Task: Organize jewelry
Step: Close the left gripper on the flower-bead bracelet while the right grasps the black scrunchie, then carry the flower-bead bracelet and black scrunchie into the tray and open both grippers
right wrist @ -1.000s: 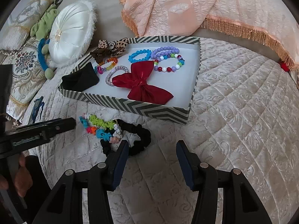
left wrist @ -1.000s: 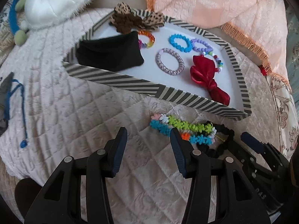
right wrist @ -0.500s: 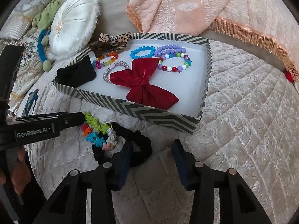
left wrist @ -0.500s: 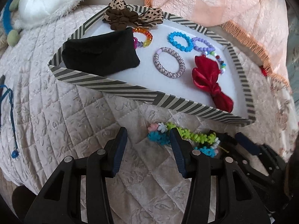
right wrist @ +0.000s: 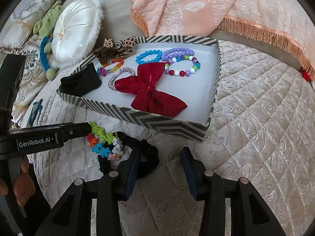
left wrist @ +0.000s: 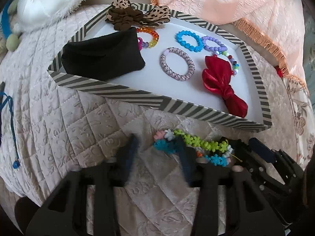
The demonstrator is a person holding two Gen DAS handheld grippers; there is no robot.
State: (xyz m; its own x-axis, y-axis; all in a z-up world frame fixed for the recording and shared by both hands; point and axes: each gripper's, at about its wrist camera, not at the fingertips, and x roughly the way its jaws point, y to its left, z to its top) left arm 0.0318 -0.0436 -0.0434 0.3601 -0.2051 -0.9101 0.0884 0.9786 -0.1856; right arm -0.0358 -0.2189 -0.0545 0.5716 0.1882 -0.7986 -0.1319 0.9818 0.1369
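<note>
**Tray loaded, loose hair ties lying on the quilt in front of it**

A cream quilted bedspread (right wrist: 256,118) covers the surface, with a peach fringed cloth (right wrist: 196,5) draped at the back and a round white satin cushion (right wrist: 74,31) to the left. On the quilt sits the striped tray (left wrist: 137,96), holding a black pouch (left wrist: 102,57), a leopard-print bow (left wrist: 135,15) on its far rim, a red satin bow (right wrist: 151,88), and bead bracelets in blue (left wrist: 189,40), purple (left wrist: 214,43) and rainbow (left wrist: 148,37), plus a lilac woven ring (left wrist: 177,64).

Just outside the tray's near wall lie the colourful flower hair ties (left wrist: 196,143), tangled with a black scrunchie (right wrist: 145,153).

The right wrist view shows the scrunchie plainly, touching the right gripper's (right wrist: 160,163) left finger; its fingers stand apart with bare quilt between them. The left wrist view hides most of the scrunchie behind its own finger and the other tool.

The left gripper (left wrist: 157,153) is motion-blurred; its fingers are apart, the right one overlapping the flower ties, contact unclear. The tray's multicoloured bead bracelet (right wrist: 183,66) is half hidden by the red bow in the left view
</note>
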